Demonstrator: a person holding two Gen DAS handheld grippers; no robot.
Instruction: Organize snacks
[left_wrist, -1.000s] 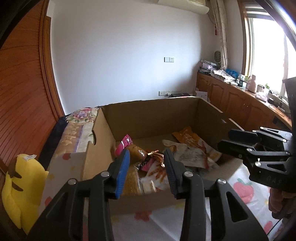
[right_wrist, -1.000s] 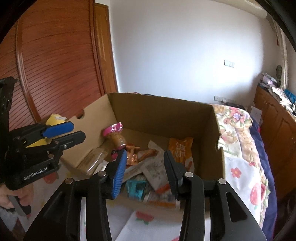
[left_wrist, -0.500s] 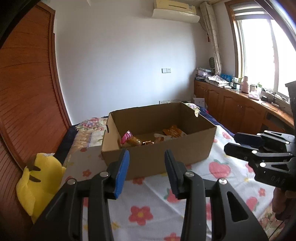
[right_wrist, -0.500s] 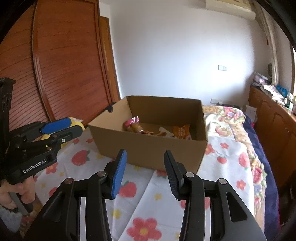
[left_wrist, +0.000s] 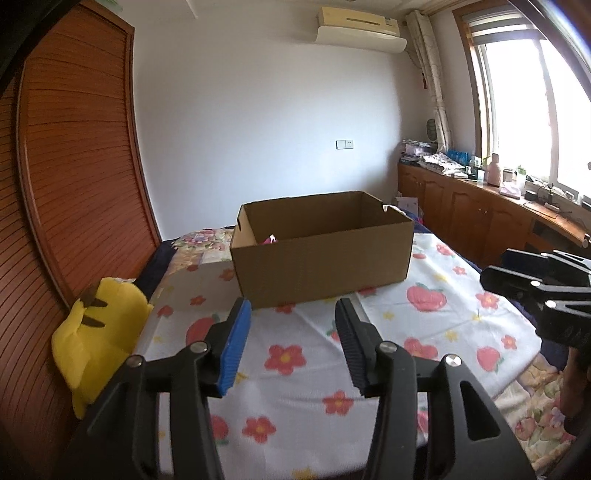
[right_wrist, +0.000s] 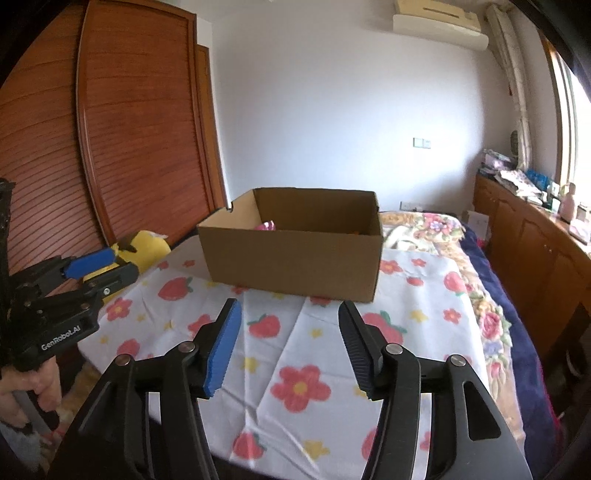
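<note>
A brown cardboard box (left_wrist: 325, 262) stands on the flowered sheet of the bed; it also shows in the right wrist view (right_wrist: 295, 258). Only a pink snack tip (left_wrist: 269, 240) shows over its rim, also seen in the right wrist view (right_wrist: 265, 226); the other snacks are hidden inside. My left gripper (left_wrist: 293, 325) is open and empty, well back from the box. My right gripper (right_wrist: 290, 328) is open and empty, also well back. Each gripper appears at the edge of the other's view (left_wrist: 517, 269) (right_wrist: 99, 266).
A yellow plush toy (left_wrist: 96, 332) lies at the bed's left edge by the wooden sliding doors (left_wrist: 74, 166). Wooden cabinets (left_wrist: 480, 221) with clutter run along the right wall under the window. The flowered sheet (right_wrist: 295, 369) spreads in front of the box.
Both grippers have pulled back and away from the box. A second ago they were over its open top with the snacks in view; now the box is far and its contents are mostly hidden.
</note>
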